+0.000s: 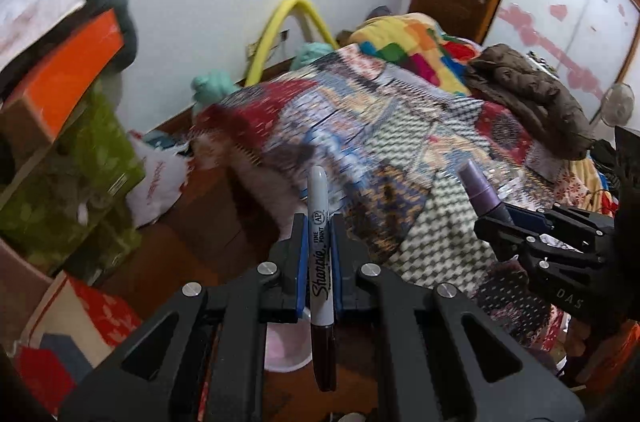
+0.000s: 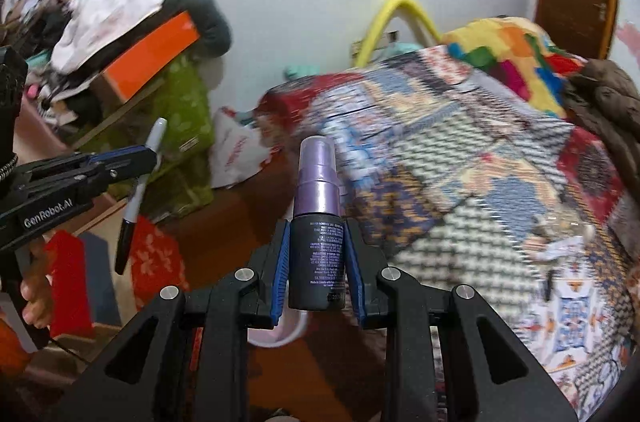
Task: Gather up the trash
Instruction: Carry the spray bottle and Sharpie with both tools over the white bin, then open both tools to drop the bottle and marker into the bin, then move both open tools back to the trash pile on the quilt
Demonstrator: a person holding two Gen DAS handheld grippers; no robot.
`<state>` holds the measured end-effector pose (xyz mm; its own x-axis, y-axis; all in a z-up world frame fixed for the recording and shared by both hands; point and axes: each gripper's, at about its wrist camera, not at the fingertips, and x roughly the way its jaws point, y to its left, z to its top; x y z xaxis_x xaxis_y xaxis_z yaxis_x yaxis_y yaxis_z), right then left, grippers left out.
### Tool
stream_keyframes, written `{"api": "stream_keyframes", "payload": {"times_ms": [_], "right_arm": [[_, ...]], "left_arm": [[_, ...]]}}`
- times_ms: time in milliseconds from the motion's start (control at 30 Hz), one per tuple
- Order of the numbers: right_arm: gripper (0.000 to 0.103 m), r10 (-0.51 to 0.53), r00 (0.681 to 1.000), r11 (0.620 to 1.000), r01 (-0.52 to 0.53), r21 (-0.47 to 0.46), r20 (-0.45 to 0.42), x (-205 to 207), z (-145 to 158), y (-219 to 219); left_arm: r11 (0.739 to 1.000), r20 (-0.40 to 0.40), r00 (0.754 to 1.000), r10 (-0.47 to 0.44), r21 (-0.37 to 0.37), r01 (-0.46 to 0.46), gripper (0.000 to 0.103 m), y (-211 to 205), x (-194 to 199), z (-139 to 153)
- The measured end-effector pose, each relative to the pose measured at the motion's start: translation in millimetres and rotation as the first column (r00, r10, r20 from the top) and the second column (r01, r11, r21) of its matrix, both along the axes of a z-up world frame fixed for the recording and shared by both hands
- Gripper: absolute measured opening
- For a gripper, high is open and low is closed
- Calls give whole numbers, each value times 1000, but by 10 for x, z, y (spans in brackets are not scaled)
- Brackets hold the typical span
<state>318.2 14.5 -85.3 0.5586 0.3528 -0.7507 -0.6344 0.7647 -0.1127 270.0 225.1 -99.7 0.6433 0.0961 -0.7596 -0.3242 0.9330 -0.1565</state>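
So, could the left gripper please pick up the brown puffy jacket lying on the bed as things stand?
Probably not: the left gripper is shut on a Sharpie marker, so its fingers are occupied, and the brown puffy jacket lies across the bed.

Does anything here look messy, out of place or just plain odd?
Yes. A brown jacket lies crumpled on the patchwork bedspread. Left of the bed, an orange box sits tilted in a heap of clothes. Each hand-held gripper holds a small item in mid-air: left a Sharpie marker, right a purple spray bottle.
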Motion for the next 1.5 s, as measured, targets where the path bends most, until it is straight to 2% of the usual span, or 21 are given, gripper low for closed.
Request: {"api": "stream_keyframes", "payload": {"times_ms": [233, 400, 733, 933, 1167, 1200, 1267, 1300, 1400, 1500], "right_arm": [[24, 78, 992, 996, -82, -34, -99, -74, -531, 558], [24, 96, 978, 991, -111, -73, -184, -65, -924, 789], [24, 41, 939, 976, -111, -190, -341, 108, -1791, 930], [24, -8, 907, 970, -95, -223, -420, 227, -2156, 938], [25, -35, 869, 975, -78, -206, -494, 323, -2324, 950], [26, -45, 869, 975, -68, -210, -493, 335, -2330, 949], [36, -65, 865, 974, -54, -220, -498, 362, -2371, 944], [38, -77, 860, 973, -44, -225, -504, 381, -2387, 937], [38, -90, 853, 976, -28, -218, -514, 413, -2381, 902], [38, -94, 860, 976, -20, -218, -501, 399, -2320, 866]], "left_arm": [[995, -81, 994, 79, -55, -83, 9, 384, -221, -461], [986, -148, 983, 111, -109, -128, 9, 578, -333, -901], [950, -309, 940, 144, -222, -219, 9, 718, -344, -1935], [945, -385, 913, 134, -229, -235, 9, 698, -284, -2345], [941, -430, 898, 93, -257, -220, 9, 695, -228, -2512], [942, -440, 893, 93, -251, -222, 10, 697, -229, -2523], [942, -451, 888, 90, -251, -223, 13, 706, -228, -2545], [942, -455, 886, 89, -250, -224, 15, 711, -234, -2549], [948, -459, 884, 90, -233, -217, 20, 708, -250, -2518], [961, -457, 885, 87, -195, -195, 21, 681, -262, -2434]]}}
